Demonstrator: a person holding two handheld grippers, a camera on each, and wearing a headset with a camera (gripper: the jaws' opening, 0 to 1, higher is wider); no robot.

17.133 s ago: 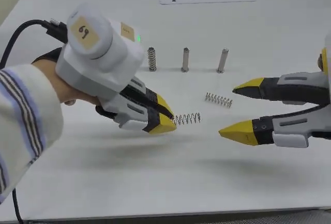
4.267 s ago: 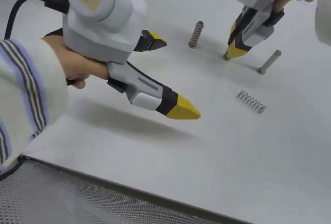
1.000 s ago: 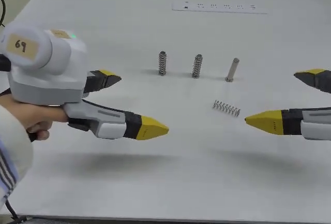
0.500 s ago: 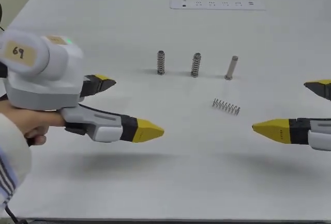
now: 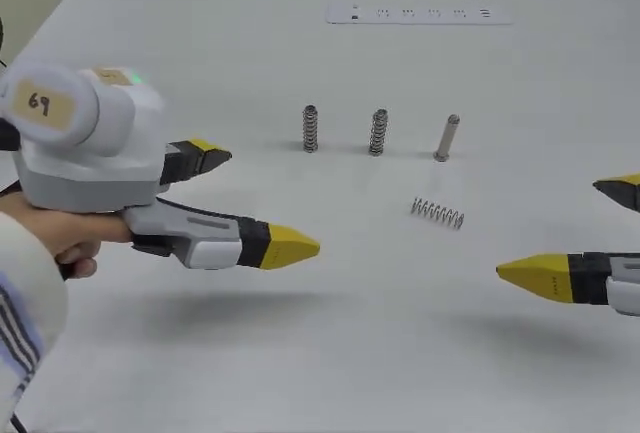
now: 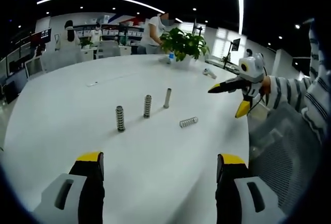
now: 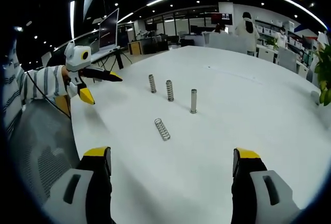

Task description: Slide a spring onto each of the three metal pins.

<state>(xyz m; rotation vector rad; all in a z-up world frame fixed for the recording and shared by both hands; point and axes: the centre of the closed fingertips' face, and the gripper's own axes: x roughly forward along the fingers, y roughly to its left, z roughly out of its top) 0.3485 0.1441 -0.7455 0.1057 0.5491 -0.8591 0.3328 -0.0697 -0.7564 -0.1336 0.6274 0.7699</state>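
The left gripper at nine o'clock, the right gripper at four — fingers of both spread wide, empty. A loose spring lies at six o'clock of the bare pin.

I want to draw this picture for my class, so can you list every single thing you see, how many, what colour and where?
table: one, white, under everything.
sprung pins: two, silver, upright, left and middle of the row.
bare pin: one, silver, upright, right end of the row.
loose spring: one, silver, lying on the table in front of the bare pin.
power strip: one, white, far side of the table.
potted plant: one, green, far across the table.
left gripper: one, grey with yellow tips, open, on the left.
right gripper: one, same colours, open, on the right.
hand: one, holding the left gripper.
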